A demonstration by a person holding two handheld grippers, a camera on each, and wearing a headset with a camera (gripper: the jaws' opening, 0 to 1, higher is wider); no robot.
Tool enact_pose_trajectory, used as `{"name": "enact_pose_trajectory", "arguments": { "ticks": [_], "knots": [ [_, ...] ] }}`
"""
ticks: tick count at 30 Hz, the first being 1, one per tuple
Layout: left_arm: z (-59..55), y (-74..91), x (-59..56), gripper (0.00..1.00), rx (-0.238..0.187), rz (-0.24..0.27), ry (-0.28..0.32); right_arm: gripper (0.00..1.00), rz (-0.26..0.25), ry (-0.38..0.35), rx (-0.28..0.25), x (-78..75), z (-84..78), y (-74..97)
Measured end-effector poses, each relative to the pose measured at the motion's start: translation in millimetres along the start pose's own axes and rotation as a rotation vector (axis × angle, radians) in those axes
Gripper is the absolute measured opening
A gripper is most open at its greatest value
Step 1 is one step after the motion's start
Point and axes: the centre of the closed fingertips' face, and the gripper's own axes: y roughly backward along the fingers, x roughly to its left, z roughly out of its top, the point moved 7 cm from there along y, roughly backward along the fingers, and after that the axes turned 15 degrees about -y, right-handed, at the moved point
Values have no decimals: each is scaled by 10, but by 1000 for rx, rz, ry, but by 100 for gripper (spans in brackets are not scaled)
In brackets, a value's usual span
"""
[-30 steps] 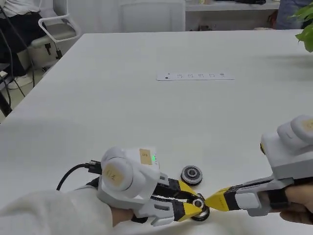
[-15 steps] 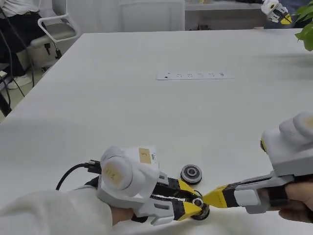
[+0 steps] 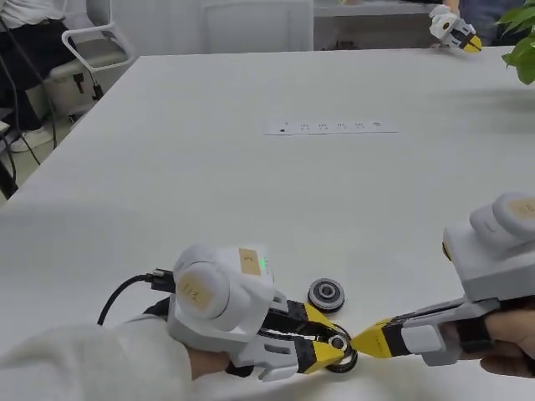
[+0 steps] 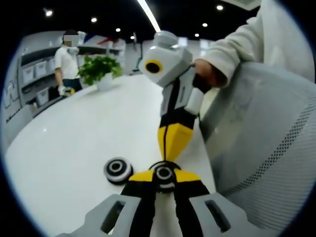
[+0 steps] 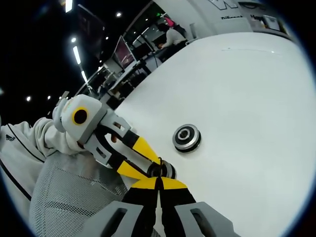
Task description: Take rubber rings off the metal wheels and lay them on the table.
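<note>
Metal wheel [image 4: 164,173] with a black rubber ring around it sits clenched between the yellow tips of our left gripper [image 3: 332,343], low over the white table [image 3: 251,192] right in front of us. Our right gripper [image 5: 158,181] meets it from the opposite side, jaws pressed together and tips touching the wheel's edge; whether they pinch the ring we cannot tell. Just beside lies a second wheel [image 3: 326,294], flat and free, its ring on.
</note>
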Motion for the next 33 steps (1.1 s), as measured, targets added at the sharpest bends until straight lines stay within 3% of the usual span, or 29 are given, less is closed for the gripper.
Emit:
{"name": "enact_pose_trajectory", "arguments": {
  "ticks": [7,15,22,24,26,29,33],
  "knots": [
    [40,-1,-15,19,24,-20,-16,0,11,-10,-5,14,1,13],
    [133,19,-51,24,40,-42,-91,0,19,-19,-16,23,8,31],
    [308,100,-11,31,-3,-4,-129,0,24,-23,-26,21,25,44],
    [356,136,-1,36,-9,2,-134,0,27,-24,-29,20,31,45],
    [393,156,-12,46,-11,-7,-126,0,29,-23,-29,21,35,43],
    [425,181,-24,57,3,-9,-162,0,34,-25,-34,26,42,44],
    [485,245,-9,63,-1,-19,-140,0,37,-21,-34,36,40,45]
  ]
}}
